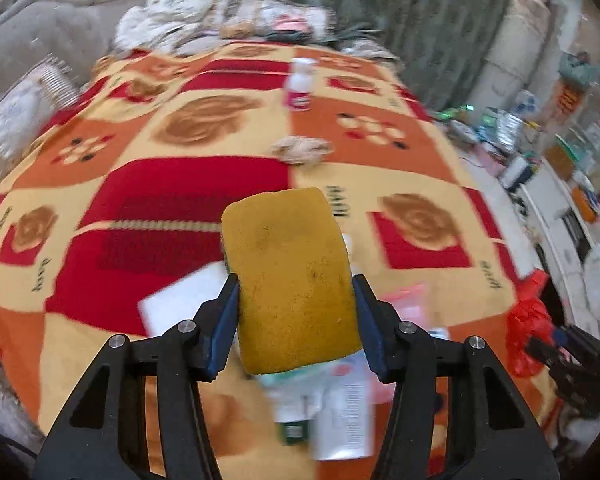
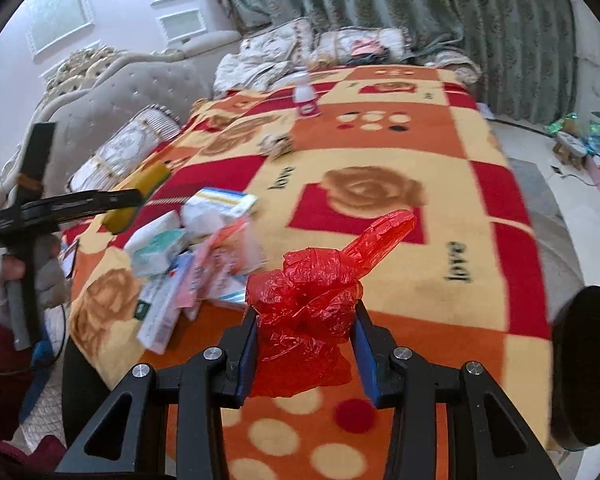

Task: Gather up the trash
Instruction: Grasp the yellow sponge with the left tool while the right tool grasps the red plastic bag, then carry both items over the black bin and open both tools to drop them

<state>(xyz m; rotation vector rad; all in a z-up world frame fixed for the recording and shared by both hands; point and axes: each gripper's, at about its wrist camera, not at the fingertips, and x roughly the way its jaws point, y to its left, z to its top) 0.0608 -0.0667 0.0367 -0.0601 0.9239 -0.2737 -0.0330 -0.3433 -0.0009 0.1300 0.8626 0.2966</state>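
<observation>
Bedding filled both views: a patterned blanket (image 1: 204, 184) in red, orange and cream covered the bed, with green curtains (image 2: 440, 12) behind it and a tufted grey headboard (image 2: 112, 92) at the left of the right wrist view. I held the left gripper (image 1: 296, 292) angled down over the blanket, its blue pads pressed against the two sides of a yellow sponge (image 1: 292, 280), which stood up between the fingers clear of the bed. I held the right gripper (image 2: 304, 332) at a similar downward angle, its pads pinching a crumpled red plastic bag (image 2: 312, 288) whose loose end stuck up toward the right. Motion blur softened most of the left wrist view, so I could not read the print on the pile of cartons and paper packets (image 2: 192, 248) that lay on the blanket under the sponge; the sponge also hid the middle of that pile. A small white bottle with a pink label (image 1: 298, 84) stood farther up the bed, and a crumpled pale wad (image 1: 300, 150) lay between it and the pile; I could not tell what the wad was. Only the right wrist view showed the left gripper from the side, with a gloved hand (image 2: 24, 280) around its handle. Only the left wrist view showed the cluttered white shelf (image 1: 556, 200) along the right-hand wall, and the red bag at its right edge.
</observation>
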